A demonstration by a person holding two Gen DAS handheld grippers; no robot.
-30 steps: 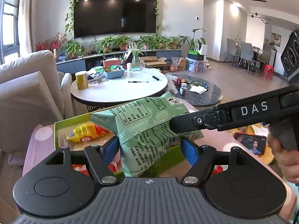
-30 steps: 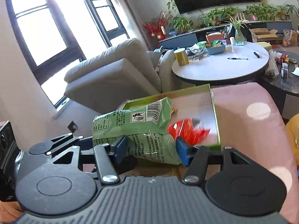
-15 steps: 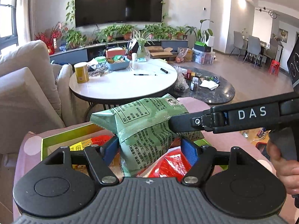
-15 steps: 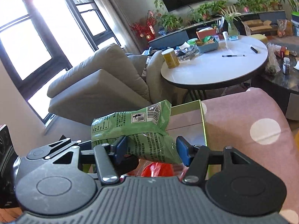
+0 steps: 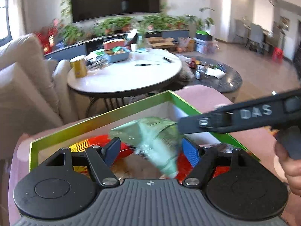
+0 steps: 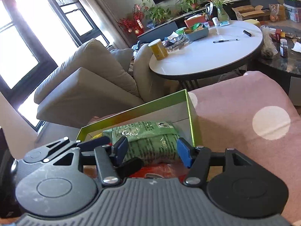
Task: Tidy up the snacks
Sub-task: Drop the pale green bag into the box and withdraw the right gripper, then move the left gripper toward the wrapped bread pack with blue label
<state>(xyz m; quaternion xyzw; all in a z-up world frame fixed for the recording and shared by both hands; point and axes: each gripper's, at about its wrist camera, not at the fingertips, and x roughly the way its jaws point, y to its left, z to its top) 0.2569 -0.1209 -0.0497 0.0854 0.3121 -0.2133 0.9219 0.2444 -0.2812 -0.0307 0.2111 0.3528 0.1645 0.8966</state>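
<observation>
A green snack bag [image 5: 150, 137] [image 6: 150, 146] lies low inside a green-rimmed open box [image 5: 105, 114] [image 6: 131, 111], over red snack packs [image 5: 101, 141] [image 6: 160, 171]. My left gripper [image 5: 151, 151] is shut on one end of the bag, which is blurred in its view. My right gripper [image 6: 152, 148] is shut on the other end, blue pads pressing both sides. One right gripper finger [image 5: 207, 126] crosses the left wrist view from the right. The left gripper's black fingertips [image 6: 94, 143] show at the bag's left end.
The box sits on a pink cloth with white dots [image 6: 235, 113]. A beige sofa [image 6: 84, 86] stands behind it on the left. A round white table [image 5: 122, 79] with a yellow can and clutter is beyond, next to a dark low table [image 5: 222, 79]. A hand [image 5: 289, 169] holds the right gripper.
Both grippers have come down and forward with the green bag, from above the box into it. The box walls now rise around the bag. Neither gripper's jaws have changed.
</observation>
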